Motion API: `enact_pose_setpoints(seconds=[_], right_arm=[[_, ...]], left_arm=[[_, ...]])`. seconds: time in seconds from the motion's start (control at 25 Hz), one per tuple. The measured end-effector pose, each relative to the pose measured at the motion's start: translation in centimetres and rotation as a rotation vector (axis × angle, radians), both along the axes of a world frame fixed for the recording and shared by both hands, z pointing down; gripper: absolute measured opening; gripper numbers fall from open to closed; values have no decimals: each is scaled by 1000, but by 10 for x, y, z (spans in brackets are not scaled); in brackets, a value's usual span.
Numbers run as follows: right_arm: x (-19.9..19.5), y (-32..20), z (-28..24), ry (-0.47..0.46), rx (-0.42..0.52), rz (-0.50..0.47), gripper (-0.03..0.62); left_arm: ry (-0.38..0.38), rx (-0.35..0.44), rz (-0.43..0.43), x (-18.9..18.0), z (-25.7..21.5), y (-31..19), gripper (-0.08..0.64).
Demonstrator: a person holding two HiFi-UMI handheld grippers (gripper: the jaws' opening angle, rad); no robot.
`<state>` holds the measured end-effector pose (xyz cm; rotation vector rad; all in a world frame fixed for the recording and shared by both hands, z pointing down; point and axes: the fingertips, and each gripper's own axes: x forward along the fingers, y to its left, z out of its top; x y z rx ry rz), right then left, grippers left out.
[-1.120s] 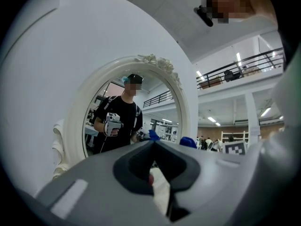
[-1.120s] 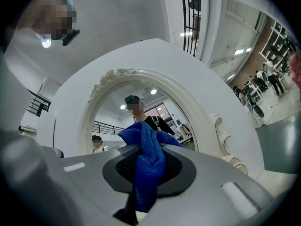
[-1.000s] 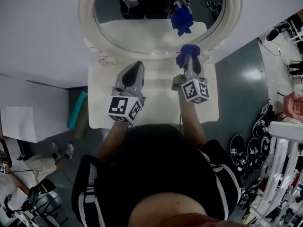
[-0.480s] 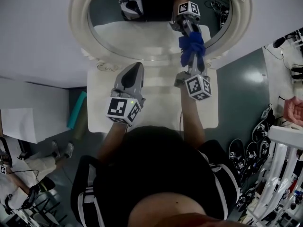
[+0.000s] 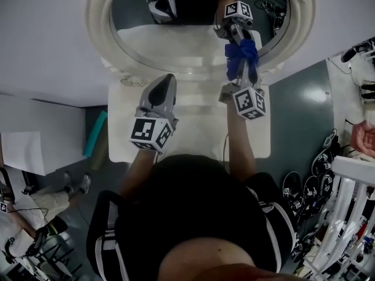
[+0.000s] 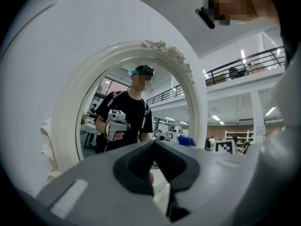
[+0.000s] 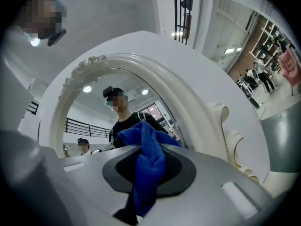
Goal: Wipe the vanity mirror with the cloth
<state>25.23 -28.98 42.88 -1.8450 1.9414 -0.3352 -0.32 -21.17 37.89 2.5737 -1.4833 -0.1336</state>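
My right claw (image 7: 149, 175) is clenched on the blue cloth (image 7: 148, 149). A fold of it stands up past the tips and the rest hangs down between the jaws. From the head view, that bunched end seems to meet its own reflection low on the right of the vanity mirror (image 5: 176, 43), so I judge the cloth is on the glass or just short of it. My first worry is the grip. Only a narrow pinch of fabric sits between the jaws, and if I drag it sideways across the glass with any pressure, it could slide out or roll over on itself. Then the hard tips of the claw would meet the mirror and might scratch or knock it. The ornate white frame (image 5: 98, 34) curves close beside the cloth on that side, and its carved scrolls could snag a loose corner if my stroke runs wide. Pushing too hard is another risk. The mirror stands at the back of the white counter (image 5: 193, 130), I can't see what fixes it there, and a firm shove might rock it. My left claw (image 6: 153, 166) is closed on nothing and hangs over the counter, well clear of the frame, so it does nothing to steady the mirror. The wad is also small, so short strokes down here could leave the upper glass untouched or streaked.
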Motion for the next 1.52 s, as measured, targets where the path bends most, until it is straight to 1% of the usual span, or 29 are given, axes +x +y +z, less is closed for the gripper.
enact_pose_setpoints(seconds=[0.36, 0.72, 0.88, 1.04, 1.36, 1.52], right_arm=[[22, 8, -72, 83, 111, 57, 51], [10, 2, -134, 184, 174, 62, 51], [-1, 3, -168, 248, 226, 51, 51], [-21, 4, -216, 316, 285, 23, 51], [-61, 6, -283, 357, 394, -37, 51], [-96, 8, -306, 388, 428, -82, 51]], left_arm=[[14, 36, -20, -9, -24, 13, 11], [19, 43, -32, -30, -28, 21, 11], [13, 47, -43, -36, -28, 24, 11], [10, 61, -67, -47, -40, 30, 11], [13, 55, -92, -60, -38, 40, 11], [14, 53, -110, -81, -38, 45, 11]])
